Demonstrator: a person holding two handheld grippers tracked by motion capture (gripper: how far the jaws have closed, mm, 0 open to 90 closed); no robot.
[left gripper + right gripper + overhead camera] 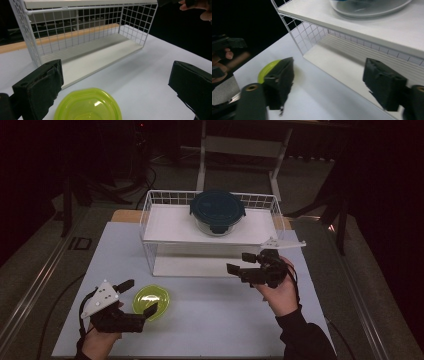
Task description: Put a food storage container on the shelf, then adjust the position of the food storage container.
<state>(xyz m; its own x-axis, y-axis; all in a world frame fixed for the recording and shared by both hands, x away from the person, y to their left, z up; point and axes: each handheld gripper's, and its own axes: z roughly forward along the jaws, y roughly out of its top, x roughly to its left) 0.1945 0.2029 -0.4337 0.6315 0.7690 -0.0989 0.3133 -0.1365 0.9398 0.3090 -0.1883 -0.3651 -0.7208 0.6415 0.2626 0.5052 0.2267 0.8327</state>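
Observation:
A lime-green plastic bowl (156, 296) sits on the white mat at the front left. My left gripper (141, 296) is open, one jaw on either side of the bowl and neither touching it; in the left gripper view the bowl (87, 106) lies low between the wide-apart jaws (117, 77). My right gripper (239, 262) hovers open and empty in front of the white wire rack (150, 227), pointing left. Its own view looks past the open jaws (332, 75) at the rack's lower shelf (342, 60) and the bowl (268, 70).
A round glass container with a dark teal lid (217, 209) stands on the rack's upper shelf (170, 227). The white mat (210, 320) covers the table, with dark floor and a stand frame (240, 145) beyond it.

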